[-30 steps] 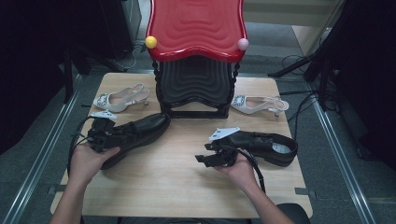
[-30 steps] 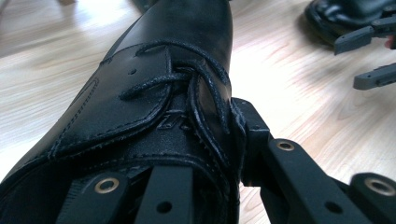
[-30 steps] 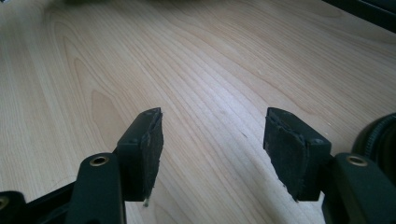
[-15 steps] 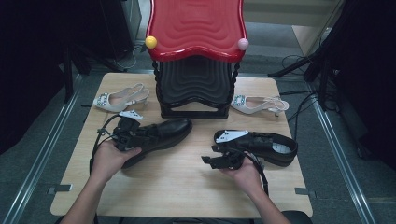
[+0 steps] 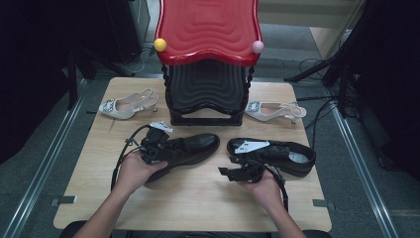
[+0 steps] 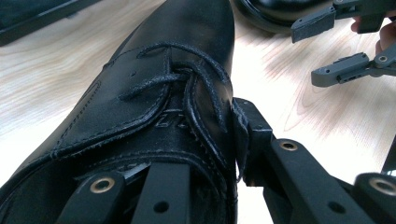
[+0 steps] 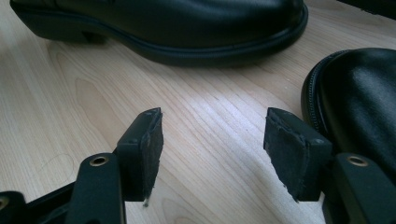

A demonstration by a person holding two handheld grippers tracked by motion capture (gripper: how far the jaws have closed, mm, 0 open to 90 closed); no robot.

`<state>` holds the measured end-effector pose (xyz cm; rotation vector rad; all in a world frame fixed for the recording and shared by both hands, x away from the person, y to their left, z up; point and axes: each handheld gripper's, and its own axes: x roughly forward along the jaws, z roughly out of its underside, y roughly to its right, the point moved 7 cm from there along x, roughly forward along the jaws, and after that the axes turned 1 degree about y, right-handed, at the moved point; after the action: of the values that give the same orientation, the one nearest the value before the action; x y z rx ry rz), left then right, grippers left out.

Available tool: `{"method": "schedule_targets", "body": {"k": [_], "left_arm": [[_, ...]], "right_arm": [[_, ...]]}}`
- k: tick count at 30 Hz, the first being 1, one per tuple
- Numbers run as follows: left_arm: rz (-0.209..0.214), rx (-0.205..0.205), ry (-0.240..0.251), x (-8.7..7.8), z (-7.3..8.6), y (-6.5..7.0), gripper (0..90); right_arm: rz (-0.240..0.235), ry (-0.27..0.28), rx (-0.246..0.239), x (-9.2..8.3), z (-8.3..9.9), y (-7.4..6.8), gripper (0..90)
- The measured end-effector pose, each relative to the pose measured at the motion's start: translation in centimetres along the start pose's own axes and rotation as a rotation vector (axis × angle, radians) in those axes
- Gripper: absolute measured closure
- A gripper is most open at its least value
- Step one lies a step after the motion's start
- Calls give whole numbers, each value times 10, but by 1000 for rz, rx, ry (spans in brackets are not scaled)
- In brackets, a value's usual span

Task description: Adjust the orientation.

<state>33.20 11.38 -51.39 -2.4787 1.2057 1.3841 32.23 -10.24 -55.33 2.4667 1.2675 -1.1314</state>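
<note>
A person sits at a light wooden table (image 5: 198, 198) with a two-jaw gripper in each hand. The left gripper (image 5: 157, 146) grips a black lace-up shoe (image 5: 190, 148) around its laced upper part: in the left gripper view one black jaw presses against the side of the shoe by the eyelets, and the other seems to lie inside or over the opening, though it is partly hidden there. Its jaws have just been opening slightly while the shoe remains between them. This shoe lies near the middle of the table, toe pointing toward the person's right, just in front of a black ribbed stand (image 5: 207, 91) that carries a red wavy top (image 5: 208, 27). A second black shoe (image 5: 277, 154) rests on the table to the right, its toe close to the first shoe's toe but apart from it. The right gripper (image 5: 236, 173) hovers low over bare wood just in front of that second shoe, its jaws spread with nothing between them; the right gripper view shows both pads apart over the wood grain, with the second shoe just beside one pad. Two pale slingback heels with jewelled toes lie farther back, one at the stand's left (image 5: 126, 105) and one at its right (image 5: 275, 110).
</note>
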Motion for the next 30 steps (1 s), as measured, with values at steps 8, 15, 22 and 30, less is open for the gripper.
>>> {"method": "schedule_targets", "body": {"k": [8, 15, 22, 30], "left_arm": [[11, 8, 1, 5, 4, 1, 743], [-3, 38, -5, 1, 9, -3, 622], [-8, 36, -23, -6, 13, -9, 522], [-14, 25, 8, -27, 14, -16, 486]], "right_arm": [[1, 3, 4, -2, 2, 0, 382], [-1, 0, -1, -1, 2, -1, 382], [0, 1, -1, -1, 1, 0, 381], [-3, 4, -6, 1, -1, -1, 382]]}}
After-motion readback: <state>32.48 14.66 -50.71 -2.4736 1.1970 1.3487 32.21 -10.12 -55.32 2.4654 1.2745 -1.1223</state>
